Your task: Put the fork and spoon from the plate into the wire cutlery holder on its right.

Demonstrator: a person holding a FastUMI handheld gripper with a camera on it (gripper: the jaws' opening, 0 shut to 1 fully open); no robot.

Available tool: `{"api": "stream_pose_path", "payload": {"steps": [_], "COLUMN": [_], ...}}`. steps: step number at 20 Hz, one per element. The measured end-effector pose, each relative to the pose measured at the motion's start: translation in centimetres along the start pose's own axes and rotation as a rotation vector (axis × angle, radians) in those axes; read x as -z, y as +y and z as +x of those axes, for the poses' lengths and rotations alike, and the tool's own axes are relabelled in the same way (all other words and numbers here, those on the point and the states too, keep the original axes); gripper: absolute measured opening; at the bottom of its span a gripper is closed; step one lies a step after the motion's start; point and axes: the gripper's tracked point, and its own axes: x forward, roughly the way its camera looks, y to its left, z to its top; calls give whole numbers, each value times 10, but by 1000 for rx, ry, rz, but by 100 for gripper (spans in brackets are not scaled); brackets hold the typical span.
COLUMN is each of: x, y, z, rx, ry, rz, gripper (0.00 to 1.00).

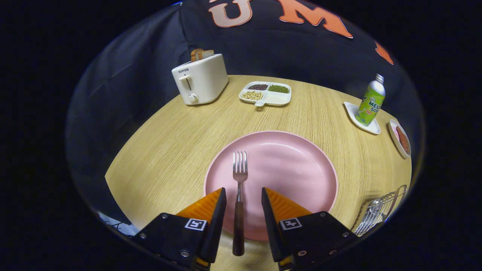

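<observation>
A pink plate lies on the wooden table just ahead of my fingers. A metal fork with a dark handle rests on the plate's left part, tines pointing away, its handle running back over the rim toward me. My gripper is open, one finger on each side of the fork's handle, neither touching it. The wire cutlery holder stands right of the plate, and a spoon lies inside it.
A cream toaster with bread stands far left. A white divided dish of beans sits beyond the plate. A green bottle stands on a white coaster far right, beside a small dish.
</observation>
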Motion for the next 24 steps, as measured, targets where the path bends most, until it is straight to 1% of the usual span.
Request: {"api": "stream_pose_path", "payload": {"steps": [1,3,4,6,7,9,12,16,24], "x": [4,10,11,11,12,10,1,-10,-16], "y": [2,5,5,1,3,2,-4,-21,-72], "z": [3,7,9,7,11,5,-7,-34,-101], "rx": [-1,-7,-2,16,13,6,9,17,82], "ry": [15,37,43,52,54,59,50,46,67], "rz": [2,16,19,28,35,58,90,141,186], "gripper": [49,40,39,28,11,5,5,5,5]}}
